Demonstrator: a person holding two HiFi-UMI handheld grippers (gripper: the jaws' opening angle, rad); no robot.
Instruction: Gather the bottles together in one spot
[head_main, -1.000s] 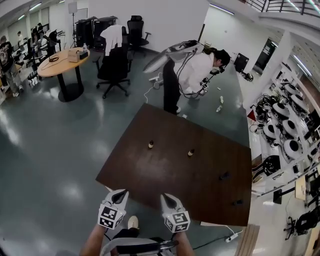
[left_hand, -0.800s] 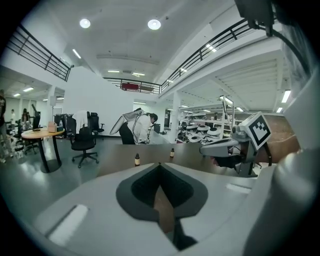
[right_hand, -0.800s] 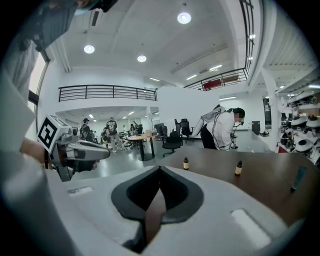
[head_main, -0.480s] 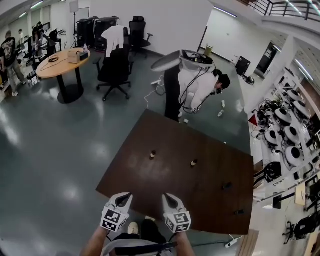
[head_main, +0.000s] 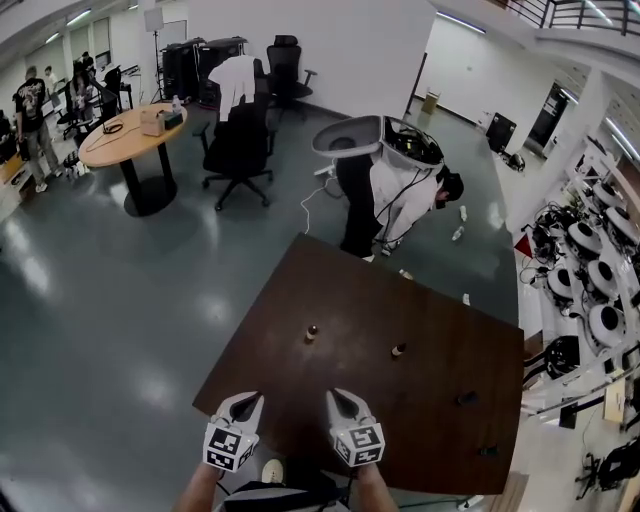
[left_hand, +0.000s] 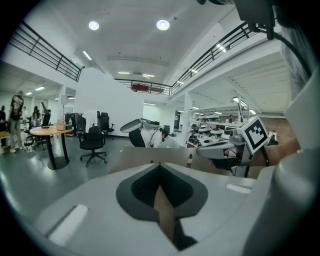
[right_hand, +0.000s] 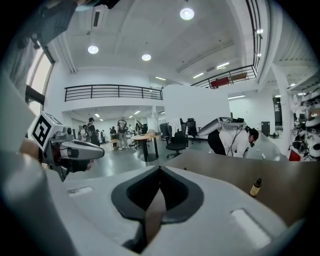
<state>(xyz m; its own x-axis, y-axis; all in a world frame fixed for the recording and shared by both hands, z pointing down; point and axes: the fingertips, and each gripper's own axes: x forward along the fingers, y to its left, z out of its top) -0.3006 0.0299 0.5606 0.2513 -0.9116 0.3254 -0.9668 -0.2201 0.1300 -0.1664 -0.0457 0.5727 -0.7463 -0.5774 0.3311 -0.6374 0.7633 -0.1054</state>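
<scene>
2 bottles (head_main: 312, 332), brown tbl (head_main: 410, 420), office rm

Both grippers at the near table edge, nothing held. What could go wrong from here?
1. The left gripper and right gripper are shut; reaching like that could topple the small upright left bottle or right bottle.
2. The person bent over by the table at its far edge might get in the way.

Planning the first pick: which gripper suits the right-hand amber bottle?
Right, likely: the right gripper sits nearer that bottle; the left gripper would have to cross over. Both are shut and empty.
</scene>
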